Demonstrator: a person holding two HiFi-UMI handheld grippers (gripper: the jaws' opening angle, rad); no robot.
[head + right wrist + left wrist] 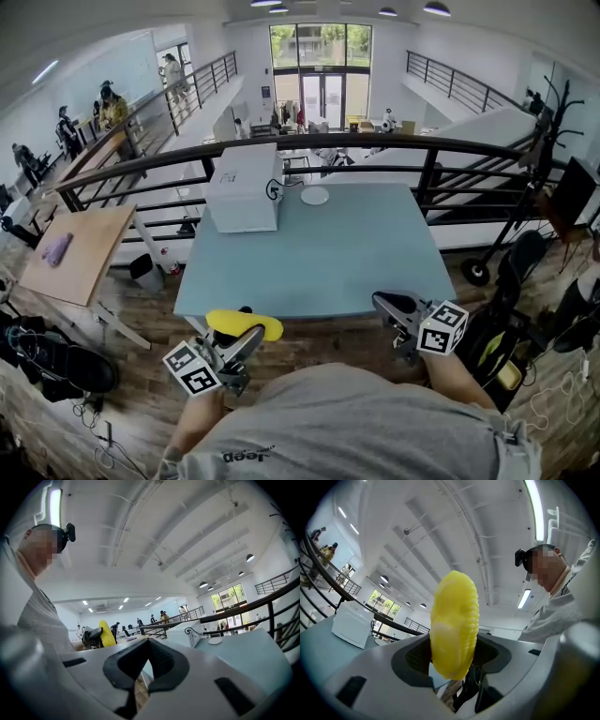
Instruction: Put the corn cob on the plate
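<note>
Tabletop's (356, 253) far edge: one plate (314, 195), one box (244, 187). Left gripper (246, 339) clamps one corn cob (246, 324); right gripper (389, 303) closed, empty.

In the head view the left claw (246, 337) covers the underside of the corn cob (239, 322), so the contact there cannot be seen. The plate (315, 196) is too small to show its rim or depth. The white box (244, 187) hides the far left corner of the surface (356, 253). The person's torso (356, 422) runs off the bottom edge and covers both elbows. The people (111, 105) by the far railing are too small to make out.
</note>
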